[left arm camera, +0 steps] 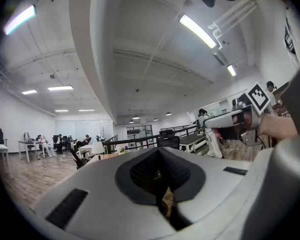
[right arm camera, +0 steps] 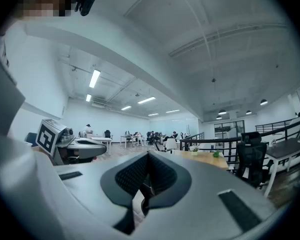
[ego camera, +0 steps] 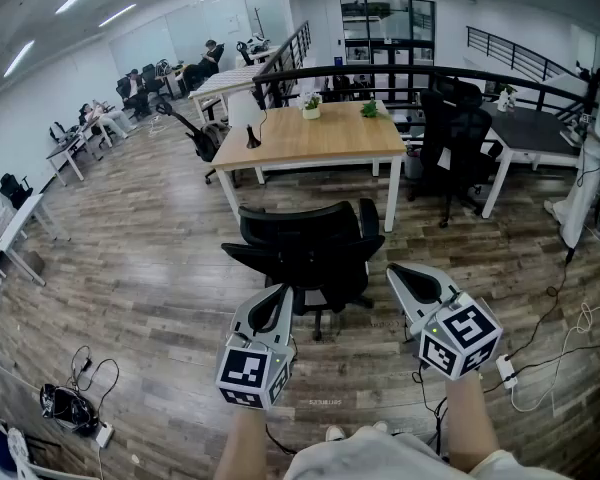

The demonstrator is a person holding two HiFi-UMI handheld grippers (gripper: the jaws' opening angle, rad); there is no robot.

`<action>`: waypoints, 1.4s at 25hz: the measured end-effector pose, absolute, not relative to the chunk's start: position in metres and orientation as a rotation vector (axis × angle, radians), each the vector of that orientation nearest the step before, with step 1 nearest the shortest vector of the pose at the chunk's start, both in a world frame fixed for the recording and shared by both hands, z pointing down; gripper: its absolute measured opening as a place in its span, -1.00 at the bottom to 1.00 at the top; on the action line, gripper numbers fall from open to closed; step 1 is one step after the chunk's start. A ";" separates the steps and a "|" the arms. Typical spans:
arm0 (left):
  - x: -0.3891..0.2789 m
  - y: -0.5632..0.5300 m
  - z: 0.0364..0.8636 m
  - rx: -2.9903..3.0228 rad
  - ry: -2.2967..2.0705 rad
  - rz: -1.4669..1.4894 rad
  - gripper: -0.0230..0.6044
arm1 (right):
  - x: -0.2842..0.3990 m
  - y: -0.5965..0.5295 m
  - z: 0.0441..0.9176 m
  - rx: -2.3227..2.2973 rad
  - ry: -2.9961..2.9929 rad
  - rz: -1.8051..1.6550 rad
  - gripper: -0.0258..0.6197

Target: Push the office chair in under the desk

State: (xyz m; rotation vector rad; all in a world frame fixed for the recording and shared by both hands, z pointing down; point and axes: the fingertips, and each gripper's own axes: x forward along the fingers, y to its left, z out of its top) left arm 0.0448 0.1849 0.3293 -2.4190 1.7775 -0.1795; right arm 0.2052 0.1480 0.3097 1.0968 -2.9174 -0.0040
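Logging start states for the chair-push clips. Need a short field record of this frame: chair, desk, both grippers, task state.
chair: black office chair on the wood floor, on the near side of the desk, not under it
desk: wooden desk, beyond the chair
left gripper: jaws together, nothing between them
right gripper: jaws together, nothing between them
contact: unclear; neither gripper plainly touches the chair
task state: push not yet done
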 end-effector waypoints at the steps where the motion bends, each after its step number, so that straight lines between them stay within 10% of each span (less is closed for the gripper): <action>1: 0.044 0.184 0.329 -2.418 1.781 -0.184 -0.86 | 0.205 0.147 0.310 1.094 -2.913 -0.007 -0.89; 35: 0.032 0.126 0.367 -2.346 1.960 -0.216 -0.86 | 0.213 0.077 0.349 0.859 -2.969 0.169 -0.89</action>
